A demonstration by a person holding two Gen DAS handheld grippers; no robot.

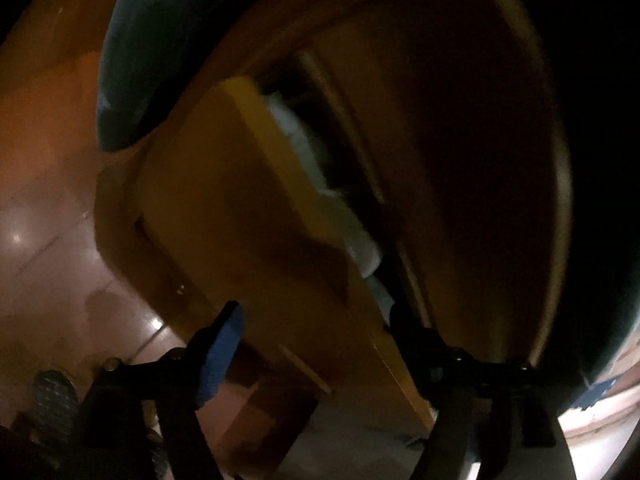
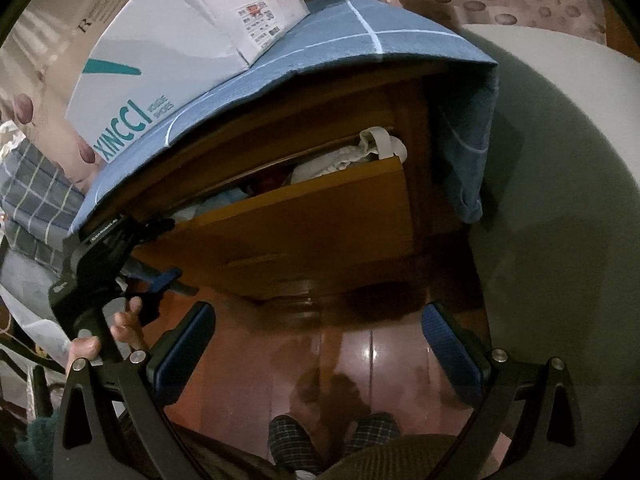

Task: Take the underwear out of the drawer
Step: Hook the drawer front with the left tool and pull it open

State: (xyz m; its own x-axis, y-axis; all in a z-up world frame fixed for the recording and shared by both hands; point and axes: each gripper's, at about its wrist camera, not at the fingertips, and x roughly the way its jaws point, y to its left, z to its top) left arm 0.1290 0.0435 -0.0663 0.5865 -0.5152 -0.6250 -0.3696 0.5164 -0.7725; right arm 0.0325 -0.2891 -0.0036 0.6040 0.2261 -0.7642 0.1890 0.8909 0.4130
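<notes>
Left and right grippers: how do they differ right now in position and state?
The left gripper straddles the drawer front at its corner, one finger outside and one over the top edge; the right gripper hangs back in the air over the floor, touching nothing. The left is turned toward the white underwear at close range; the right sees the whole nightstand from farther off. Both are open and hold nothing, and both have blue pads.

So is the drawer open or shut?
Partly open: the drawer sticks out from the cabinet, with white clothes showing in the gap.
</notes>
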